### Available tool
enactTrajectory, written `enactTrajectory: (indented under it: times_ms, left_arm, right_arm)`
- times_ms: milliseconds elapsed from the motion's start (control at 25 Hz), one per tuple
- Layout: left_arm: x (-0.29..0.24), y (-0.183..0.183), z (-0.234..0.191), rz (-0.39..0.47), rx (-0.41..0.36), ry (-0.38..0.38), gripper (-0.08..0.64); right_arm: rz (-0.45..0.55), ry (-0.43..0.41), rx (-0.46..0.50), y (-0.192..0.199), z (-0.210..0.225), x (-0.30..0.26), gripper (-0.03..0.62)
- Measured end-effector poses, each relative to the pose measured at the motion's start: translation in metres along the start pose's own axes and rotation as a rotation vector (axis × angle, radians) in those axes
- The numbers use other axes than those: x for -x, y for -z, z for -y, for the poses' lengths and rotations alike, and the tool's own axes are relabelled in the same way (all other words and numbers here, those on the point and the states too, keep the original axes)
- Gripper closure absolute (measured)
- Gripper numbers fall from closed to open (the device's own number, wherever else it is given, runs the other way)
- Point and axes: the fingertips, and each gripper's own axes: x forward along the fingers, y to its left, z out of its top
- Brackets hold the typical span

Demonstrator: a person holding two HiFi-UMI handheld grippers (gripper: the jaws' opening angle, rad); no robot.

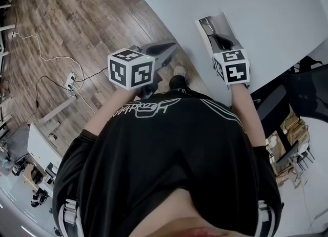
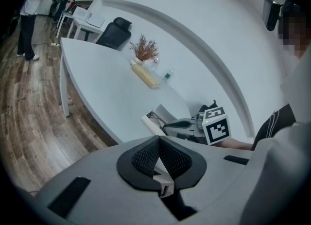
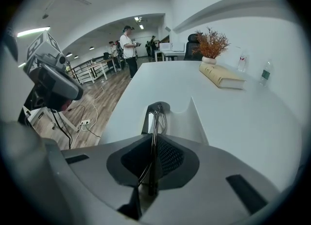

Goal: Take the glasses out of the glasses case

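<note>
The white glasses case lies open at the near edge of the pale table. Dark thin-framed glasses reach out over the case, and my right gripper is shut on their frame. From above, that right gripper sits at the case's near end. My left gripper hangs off the table over the wooden floor, left of the case, shut with nothing between its pads. The left gripper view shows the case and the right gripper beyond its own shut jaws.
A book, a dried plant in a pot and bottles stand farther along the table. A black office chair is at the right. Cables and a power strip lie on the floor. People stand far down the room.
</note>
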Motion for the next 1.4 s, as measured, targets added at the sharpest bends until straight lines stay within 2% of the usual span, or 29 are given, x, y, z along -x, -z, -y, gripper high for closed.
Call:
enactTrajectory:
  times_ms: [360, 640, 1040, 1240, 1400]
  left_arm:
    - [0.001, -0.002, 0.005, 0.005, 0.000, -0.002, 0.552]
    - [0.001, 0.000, 0.006, 0.006, 0.006, 0.000, 0.552]
    - [-0.002, -0.005, 0.011, 0.013, -0.012, 0.014, 0.552]
    - [-0.005, -0.006, 0.016, 0.015, 0.002, 0.034, 0.552]
    - [-0.008, -0.005, 0.018, 0.012, 0.003, 0.043, 0.552]
  right_arm:
    - [-0.021, 0.002, 0.012, 0.000, 0.002, 0.000, 0.572]
    - [-0.026, 0.038, 0.022, -0.002, 0.008, 0.003, 0.574]
    - [-0.006, 0.075, 0.021, -0.006, 0.016, 0.013, 0.574]
    - [0.000, 0.100, 0.025, -0.005, 0.024, 0.020, 0.574]
    - [0.038, 0.113, 0.021, -0.010, 0.027, 0.027, 0.574]
